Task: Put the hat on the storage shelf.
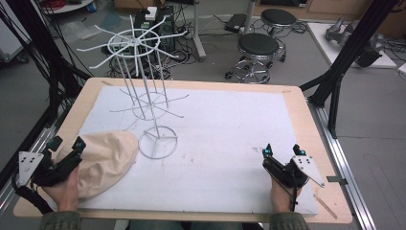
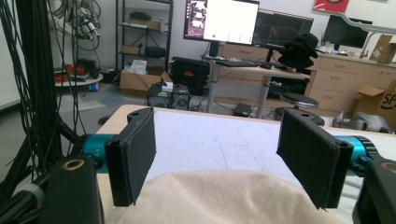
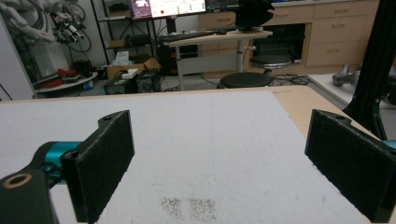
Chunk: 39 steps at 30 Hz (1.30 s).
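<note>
A soft beige cloth bundle (image 1: 103,160) lies on the white foam sheet (image 1: 225,129) that covers the light wooden table (image 1: 306,120), at the near left corner; its right edge sits just beside the round base of the tall white wire rack (image 1: 148,103), which stands upright at the left of the sheet with spokes at two levels. The left gripper (image 1: 67,147) rests at the bundle's left flank; in the left gripper view (image 2: 217,156) its two black padded jaws stand wide apart, the cloth (image 2: 224,198) rising between them from below, and neither pad presses on it; the fabric passes just under the lower edge of the left pad, though contact cannot be told. The right gripper (image 1: 282,151) sits on the sheet near the right front corner, well apart from the bundle and the rack; in the right gripper view (image 3: 219,158) its jaws are spread wide over bare white foam (image 3: 210,140), with nothing between them; a patch of small dark specks (image 3: 189,207) marks the foam close in front.
</note>
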### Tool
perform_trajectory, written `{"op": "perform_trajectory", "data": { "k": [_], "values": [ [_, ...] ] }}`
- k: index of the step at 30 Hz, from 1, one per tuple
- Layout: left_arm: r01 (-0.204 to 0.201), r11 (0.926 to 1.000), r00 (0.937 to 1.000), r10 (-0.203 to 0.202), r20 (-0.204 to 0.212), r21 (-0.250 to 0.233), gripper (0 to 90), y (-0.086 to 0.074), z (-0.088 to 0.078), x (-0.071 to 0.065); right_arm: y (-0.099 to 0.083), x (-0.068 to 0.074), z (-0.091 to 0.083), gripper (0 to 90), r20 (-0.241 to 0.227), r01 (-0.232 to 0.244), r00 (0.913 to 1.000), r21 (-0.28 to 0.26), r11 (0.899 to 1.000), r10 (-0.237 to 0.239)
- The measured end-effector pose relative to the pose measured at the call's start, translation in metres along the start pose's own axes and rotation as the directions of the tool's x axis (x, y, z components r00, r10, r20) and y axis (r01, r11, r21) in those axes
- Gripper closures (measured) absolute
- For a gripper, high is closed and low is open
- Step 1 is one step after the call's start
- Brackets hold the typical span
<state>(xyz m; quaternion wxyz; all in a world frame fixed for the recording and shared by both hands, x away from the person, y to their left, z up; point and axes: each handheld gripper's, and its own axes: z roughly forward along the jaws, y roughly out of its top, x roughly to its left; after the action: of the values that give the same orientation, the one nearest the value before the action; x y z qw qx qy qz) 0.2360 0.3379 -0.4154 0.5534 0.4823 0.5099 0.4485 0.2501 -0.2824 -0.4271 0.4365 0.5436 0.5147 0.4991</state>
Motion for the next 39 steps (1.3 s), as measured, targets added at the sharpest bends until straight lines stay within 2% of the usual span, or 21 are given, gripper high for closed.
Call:
{"op": "perform_trajectory", "data": {
  "k": [23, 30, 39],
  "values": [
    [0.023, 0.9997, 0.9997, -0.023, 0.012, 0.000, 28.2, 0.001, 0.000, 0.001, -0.001, -0.001, 0.000, 7.0, 0.000, -0.020, 0.9998, 0.010, 1.000, 0.020],
    [0.042, 0.9991, 0.9979, -0.043, 0.050, 0.007, 28.2, 0.003, 0.002, -0.004, -0.001, -0.002, 0.002, 7.0, -0.004, -0.014, 0.9999, 0.018, 1.000, 0.014],
    [0.048, 0.9986, 0.9953, -0.050, 0.083, 0.024, 28.2, 0.008, 0.004, -0.010, -0.001, -0.002, 0.003, 7.0, -0.009, -0.019, 0.9998, 0.023, 1.000, 0.019]
  ]
}}
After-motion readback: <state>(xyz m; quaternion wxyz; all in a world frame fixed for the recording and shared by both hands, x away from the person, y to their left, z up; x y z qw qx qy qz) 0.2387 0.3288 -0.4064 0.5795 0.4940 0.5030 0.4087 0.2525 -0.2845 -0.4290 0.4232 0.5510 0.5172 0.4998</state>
